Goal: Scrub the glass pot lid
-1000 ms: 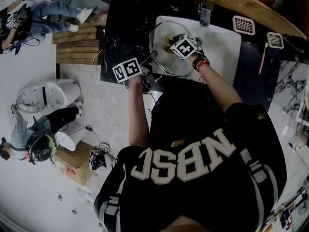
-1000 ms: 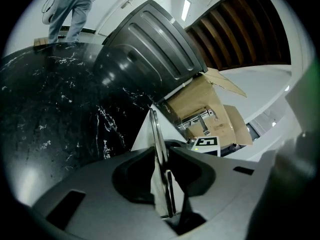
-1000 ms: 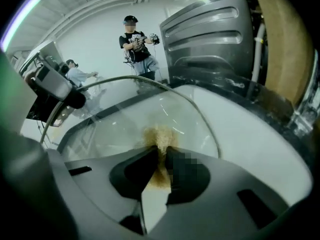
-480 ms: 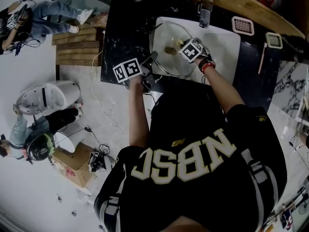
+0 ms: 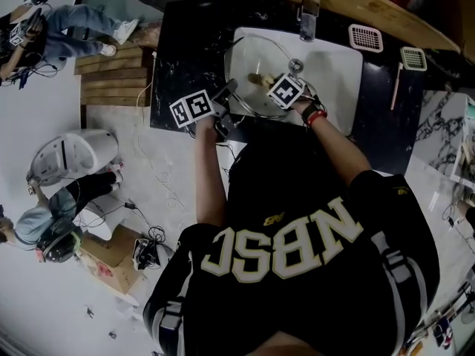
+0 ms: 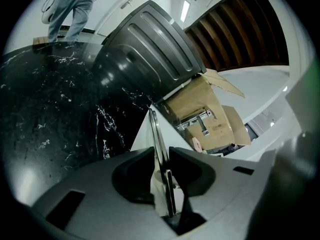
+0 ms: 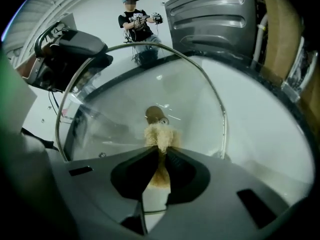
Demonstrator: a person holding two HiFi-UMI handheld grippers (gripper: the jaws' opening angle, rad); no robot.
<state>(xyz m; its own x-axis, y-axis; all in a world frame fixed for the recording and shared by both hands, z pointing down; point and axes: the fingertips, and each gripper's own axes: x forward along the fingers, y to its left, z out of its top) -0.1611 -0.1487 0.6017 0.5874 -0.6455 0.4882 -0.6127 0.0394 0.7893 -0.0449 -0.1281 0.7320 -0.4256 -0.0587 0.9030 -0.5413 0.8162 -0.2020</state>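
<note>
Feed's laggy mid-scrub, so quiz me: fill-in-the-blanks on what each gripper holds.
1. The left gripper clamps the round glass pot lid by its metal ____.
2. The right gripper presses a tan fibrous scrubber against the pot ____.
3. The white sink sits in a ____ marble counter.
Missing: rim; lid; black.

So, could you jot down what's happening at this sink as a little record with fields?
place: white sink set in a black marble counter
object: glass pot lid, held over the sink
left hand-held gripper: shut on the lid's metal rim
right hand-held gripper: shut on a tan fibrous scrub pad
contact: pad against the glass, close to the lid's knob
</note>
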